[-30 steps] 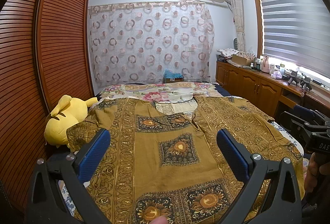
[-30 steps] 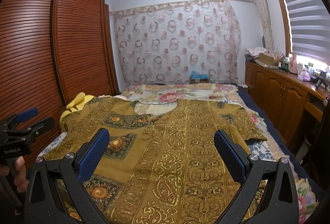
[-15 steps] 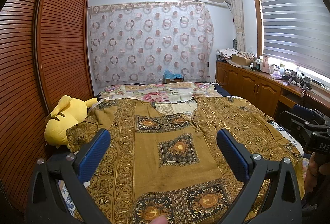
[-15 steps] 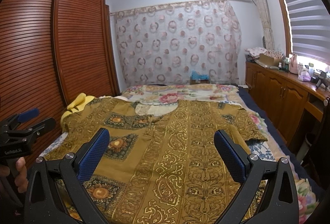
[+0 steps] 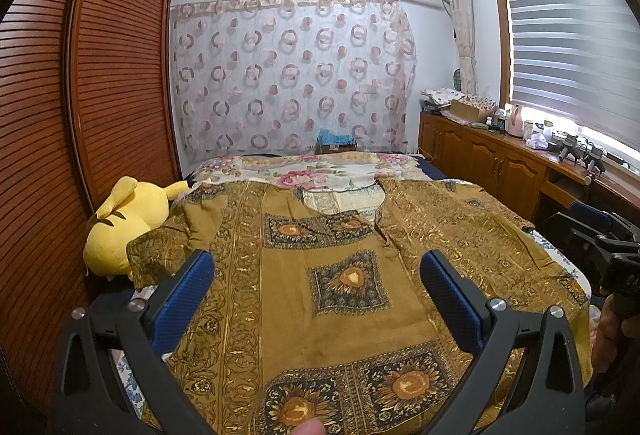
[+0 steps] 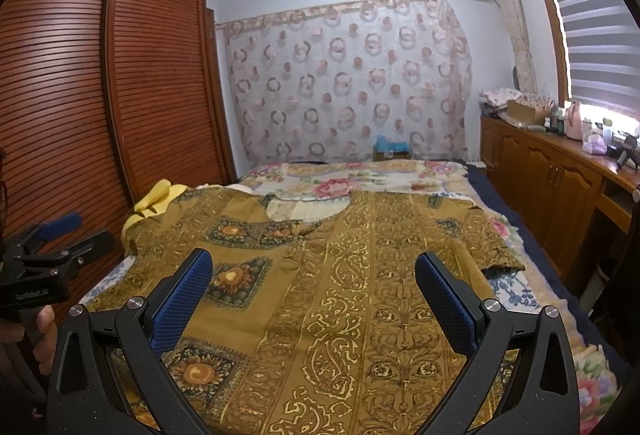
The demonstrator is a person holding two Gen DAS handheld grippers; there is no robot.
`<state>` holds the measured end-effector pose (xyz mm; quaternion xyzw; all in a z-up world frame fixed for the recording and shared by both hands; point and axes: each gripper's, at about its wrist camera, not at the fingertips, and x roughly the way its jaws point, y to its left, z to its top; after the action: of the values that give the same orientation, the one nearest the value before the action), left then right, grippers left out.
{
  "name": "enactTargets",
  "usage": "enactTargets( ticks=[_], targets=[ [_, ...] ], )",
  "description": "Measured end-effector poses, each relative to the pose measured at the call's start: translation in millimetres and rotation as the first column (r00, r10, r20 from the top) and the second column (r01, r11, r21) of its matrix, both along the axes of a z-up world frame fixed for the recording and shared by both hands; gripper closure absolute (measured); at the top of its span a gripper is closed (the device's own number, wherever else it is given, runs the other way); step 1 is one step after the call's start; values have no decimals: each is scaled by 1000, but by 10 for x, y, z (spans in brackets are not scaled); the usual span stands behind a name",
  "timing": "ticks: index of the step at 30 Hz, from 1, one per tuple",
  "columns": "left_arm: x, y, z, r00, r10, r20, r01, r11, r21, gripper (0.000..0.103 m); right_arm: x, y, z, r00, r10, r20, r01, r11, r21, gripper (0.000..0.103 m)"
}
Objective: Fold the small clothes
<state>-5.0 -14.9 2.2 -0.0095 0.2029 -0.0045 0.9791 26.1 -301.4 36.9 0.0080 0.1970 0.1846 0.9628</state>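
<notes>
Left wrist view shows the bed (image 5: 404, 165), its floral cover bare only along the far edge; a gold patterned shirt (image 5: 344, 275) lies flat over the rest, neckline toward the far edge, sleeves toward either side. A yellow plush (image 5: 120, 227) sits at the bed's left edge, touching a sleeve. Left gripper (image 5: 316, 275) and right gripper (image 6: 314, 275) hover released, empty. To fold well, I'd pinch a sleeve tip and the hem on one side together, carrying them evenly across. The near hem is cut off below both frames.
</notes>
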Motion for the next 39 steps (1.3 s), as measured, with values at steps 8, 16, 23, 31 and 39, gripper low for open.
enactTargets(
  ticks=[8, 16, 23, 31, 39],
  targets=[
    [133, 187, -195, 999, 15, -49, -16, 1000, -23, 0, 110, 185, -110, 1000, 9, -25, -9, 1000, -10, 0],
    [213, 387, -353, 996, 21, -87, -24, 999, -34, 0, 191, 241, -240, 999, 20, -46, -21, 999, -34, 0],
    [258, 616, -475, 992, 42, -117, -46, 998, -30, 0, 286, 391, -363, 999, 32, -36, -35, 996, -88, 0],
    [327, 1037, -613, 985, 92, -144, -94, 996, -10, 0, 478, 580, -549, 991, 107, -77, -117, 985, -125, 0],
    [433, 1563, -691, 978, 122, -172, -129, 991, -32, 0, 675, 736, -659, 976, 177, -129, -195, 970, -143, 0]
  ],
)
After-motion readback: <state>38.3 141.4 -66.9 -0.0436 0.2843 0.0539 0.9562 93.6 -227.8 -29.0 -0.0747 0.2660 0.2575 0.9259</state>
